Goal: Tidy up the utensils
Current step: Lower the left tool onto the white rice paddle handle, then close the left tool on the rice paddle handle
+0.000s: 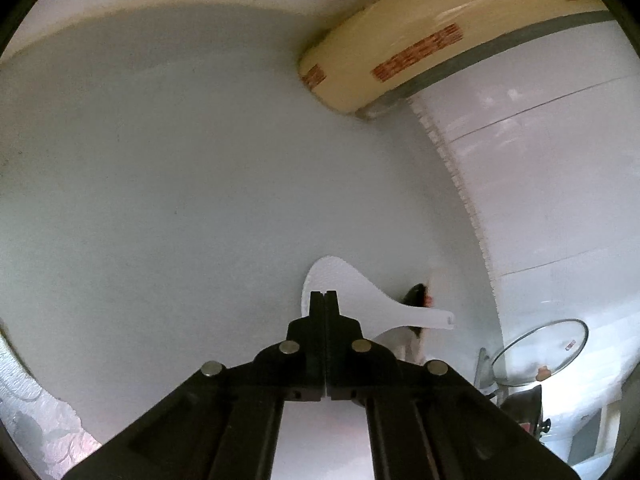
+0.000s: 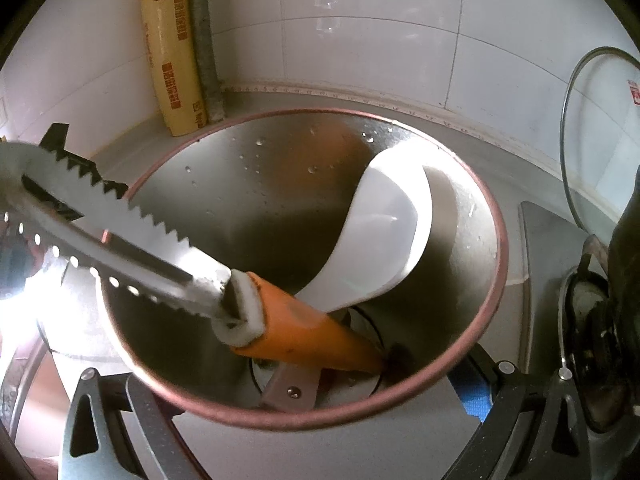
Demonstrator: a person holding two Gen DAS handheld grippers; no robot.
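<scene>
In the left wrist view my left gripper (image 1: 324, 294) is shut, its fingers pressed flat together with nothing between them. Just beyond its tips a flat white rice paddle (image 1: 352, 284) shows face-on, handle to the right; what bears it is hidden. In the right wrist view a steel bowl (image 2: 496, 240) with a copper-coloured rim holds a white spoon (image 2: 384, 232) and a serrated steel utensil (image 2: 132, 248) with an orange handle (image 2: 304, 332), which leans out over the left rim. My right gripper (image 2: 303, 366) stands wide, one finger against each side of the bowl.
A yellow cling-film box (image 2: 172, 52) (image 1: 400, 40) stands in the tiled corner behind the bowl. A glass lid (image 2: 600, 140) (image 1: 540, 352) leans against the wall at the right, above a dark stove burner (image 2: 592, 320). A plain grey surface (image 1: 160, 180) fills the left wrist view.
</scene>
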